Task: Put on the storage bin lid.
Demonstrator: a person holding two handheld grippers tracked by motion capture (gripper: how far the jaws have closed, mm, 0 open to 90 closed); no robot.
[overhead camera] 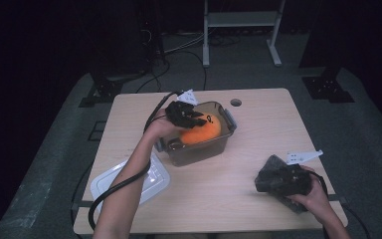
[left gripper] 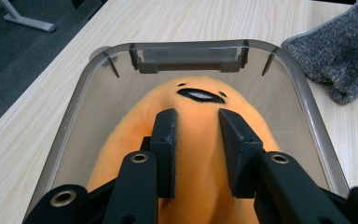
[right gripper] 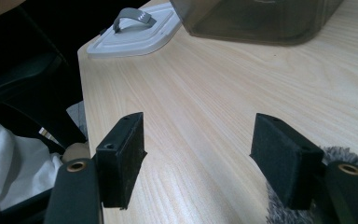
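In the clear bin [left gripper: 307, 116], a soft orange plush [left gripper: 200, 140] with a stitched mouth.

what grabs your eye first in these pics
A bright orange plush toy with a small face sits in a clear plastic bin mid-table, pinched by the left hand-held gripper. A grey knitted cloth lies near the right edge, and the bin's lid at the front left.

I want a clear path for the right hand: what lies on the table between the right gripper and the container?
Bare tabletop lies between the right gripper and the container, seen in the right gripper view.
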